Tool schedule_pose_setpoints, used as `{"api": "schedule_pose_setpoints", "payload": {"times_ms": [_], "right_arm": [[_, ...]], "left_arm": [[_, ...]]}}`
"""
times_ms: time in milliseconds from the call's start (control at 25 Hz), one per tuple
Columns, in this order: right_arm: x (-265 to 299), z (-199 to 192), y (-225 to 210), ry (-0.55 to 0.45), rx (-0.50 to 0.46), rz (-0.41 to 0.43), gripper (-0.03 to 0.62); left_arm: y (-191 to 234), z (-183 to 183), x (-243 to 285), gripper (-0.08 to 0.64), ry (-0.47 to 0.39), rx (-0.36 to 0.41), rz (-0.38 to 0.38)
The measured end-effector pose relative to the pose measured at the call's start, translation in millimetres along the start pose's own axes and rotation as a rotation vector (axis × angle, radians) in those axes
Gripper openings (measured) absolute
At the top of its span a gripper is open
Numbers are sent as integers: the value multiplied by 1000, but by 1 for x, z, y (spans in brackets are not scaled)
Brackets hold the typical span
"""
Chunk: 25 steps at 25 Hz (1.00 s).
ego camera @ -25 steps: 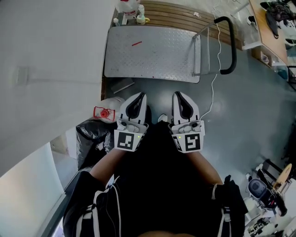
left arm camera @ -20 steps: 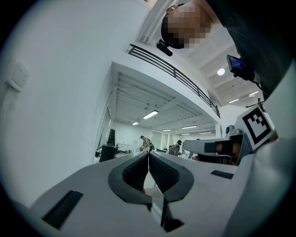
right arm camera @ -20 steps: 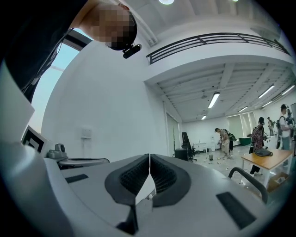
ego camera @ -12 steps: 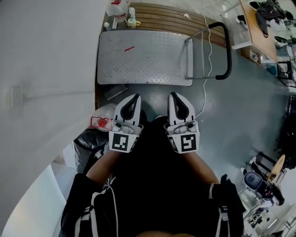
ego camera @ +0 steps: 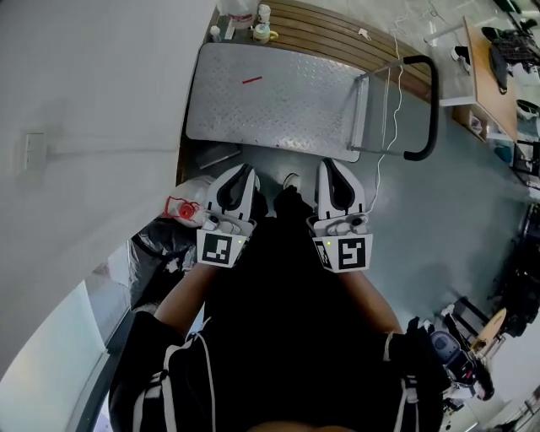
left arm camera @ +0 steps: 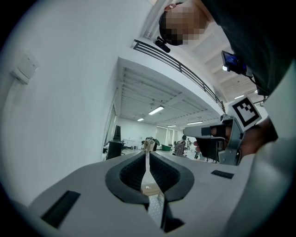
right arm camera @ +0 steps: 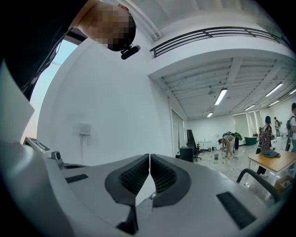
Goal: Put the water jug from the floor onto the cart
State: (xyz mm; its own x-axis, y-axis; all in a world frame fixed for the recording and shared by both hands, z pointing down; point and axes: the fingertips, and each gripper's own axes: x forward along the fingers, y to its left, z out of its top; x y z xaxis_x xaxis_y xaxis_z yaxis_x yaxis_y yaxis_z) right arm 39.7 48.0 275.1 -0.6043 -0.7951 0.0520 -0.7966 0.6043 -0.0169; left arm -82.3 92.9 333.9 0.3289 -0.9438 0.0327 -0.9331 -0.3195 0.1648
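A clear water jug point(ego camera: 192, 196) with a red cap point(ego camera: 180, 208) lies on the grey floor by the wall, just left of my left gripper point(ego camera: 245, 170). The cart's metal deck point(ego camera: 270, 101) sits bare straight ahead, with its black handle point(ego camera: 430, 110) at the right end. My left gripper and right gripper point(ego camera: 334, 165) point side by side at the deck's near edge, both shut and with nothing in them. The left gripper view shows the left gripper's point(left arm camera: 147, 155) pads pressed together, and the right gripper view shows the same for the right gripper point(right arm camera: 150, 159).
A black bag point(ego camera: 156, 245) lies behind the jug at the wall. Small bottles point(ego camera: 261, 25) stand past the cart's far end by a wooden slatted panel point(ego camera: 337, 38). A white cable point(ego camera: 392, 110) hangs across the cart handle. A desk point(ego camera: 498, 67) stands at the right.
Both grippers have moved forward together and now sit closer to the cart's near edge. Their jaws have stayed shut. The jug has not moved.
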Motion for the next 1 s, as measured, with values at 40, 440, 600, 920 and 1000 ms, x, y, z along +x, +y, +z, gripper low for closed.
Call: {"api": "schedule_pose_setpoints", "payload": {"times_ms": [40, 440, 600, 920, 1000], "right_arm": [[4, 2, 0, -5, -3, 12, 20], [30, -3, 16, 11, 6, 135, 19], [40, -6, 30, 19, 9, 180, 19], [51, -14, 65, 45, 3, 242, 19], [53, -15, 72, 52, -2, 248, 20]], "left_arm": [[4, -4, -3, 20, 12, -2, 16], [64, -53, -23, 20, 114, 1, 209], [86, -103, -40, 21, 266, -35, 269], [120, -181, -91, 113, 479, -191, 318], [128, -197, -104, 114, 516, -194, 336]]}}
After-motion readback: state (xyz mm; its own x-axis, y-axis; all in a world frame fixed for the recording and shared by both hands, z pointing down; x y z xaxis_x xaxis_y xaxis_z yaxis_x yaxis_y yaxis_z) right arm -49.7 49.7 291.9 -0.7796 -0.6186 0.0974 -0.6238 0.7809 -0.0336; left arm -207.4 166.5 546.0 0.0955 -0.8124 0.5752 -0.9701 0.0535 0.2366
